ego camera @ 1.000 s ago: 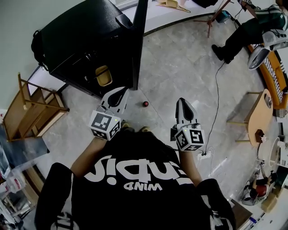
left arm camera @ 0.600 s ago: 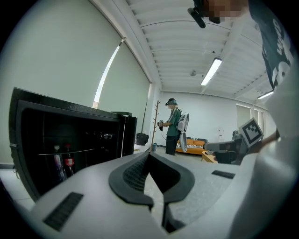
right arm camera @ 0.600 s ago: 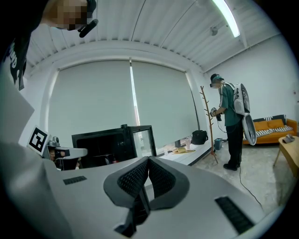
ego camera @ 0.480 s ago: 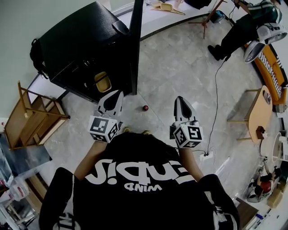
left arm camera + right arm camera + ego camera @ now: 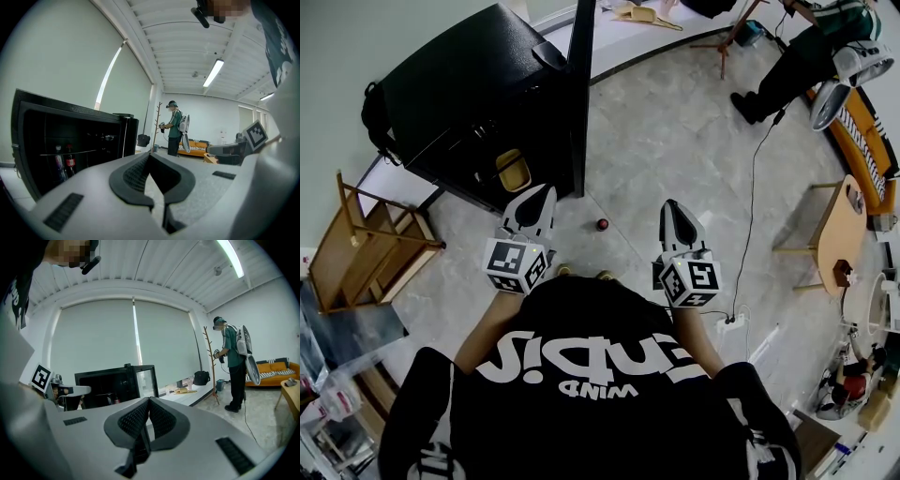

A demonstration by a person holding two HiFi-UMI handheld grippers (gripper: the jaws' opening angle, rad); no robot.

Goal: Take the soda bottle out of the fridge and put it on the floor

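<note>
Hardly anything has moved in the last second: both tongs hang about where they were, and only the head view has swung a little. The left tongs (image 5: 536, 197) and right tongs (image 5: 673, 210) are each pressed together with nothing between them. They are held side by side over the floor (image 5: 675, 141) in front of the person.

As I judge it, a reach made with the tongs unspread would only shove the soda bottle (image 5: 70, 161). It has a second bottle (image 5: 58, 165) just beside it, so a wide or skewed approach could topple that neighbour. A round bottle may also slip if it is pinched off-centre. A small red thing (image 5: 602, 224) lies on the floor at 12 o'clock from the feet, and a cable (image 5: 752, 187) runs at 2 o'clock. Either could spoil a step or the spot where the bottle is set down.

The fridge (image 5: 459, 75) stands at 11 o'clock with its door (image 5: 579, 94) open. In the left gripper view, both bottles stand upright on a shelf inside it at 9 o'clock. A yellow thing (image 5: 514, 170) sits lower inside, and I cannot tell what it is.
</note>
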